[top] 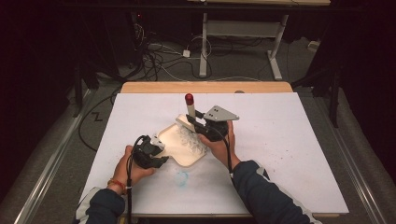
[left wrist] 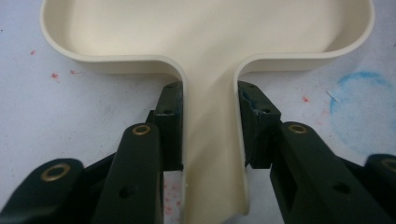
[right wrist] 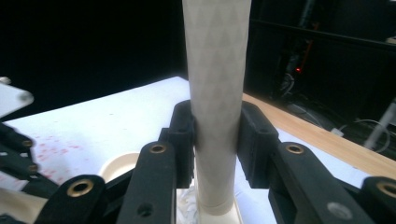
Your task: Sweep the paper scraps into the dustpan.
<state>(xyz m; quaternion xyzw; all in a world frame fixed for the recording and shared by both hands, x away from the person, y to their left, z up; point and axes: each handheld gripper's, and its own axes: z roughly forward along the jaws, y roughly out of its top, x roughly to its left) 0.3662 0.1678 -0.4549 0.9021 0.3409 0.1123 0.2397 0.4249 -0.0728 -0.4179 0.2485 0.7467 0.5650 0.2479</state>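
Blue smudge (top: 182, 178) (table (top: 289, 140)) fronts dustpan (top: 180, 144).

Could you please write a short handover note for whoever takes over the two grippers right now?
Left gripper: shut on the handle of the cream dustpan, which lies flat on the white table sheet.
Right gripper: shut on the white handle of the brush, held upright with its red tip on top and its head at the dustpan's far edge.
Done: both tools gripped and brought together; some pale bits seem to lie in the pan.
Left: likely finish sweeping. Red specks and a blue smudge mark the sheet.
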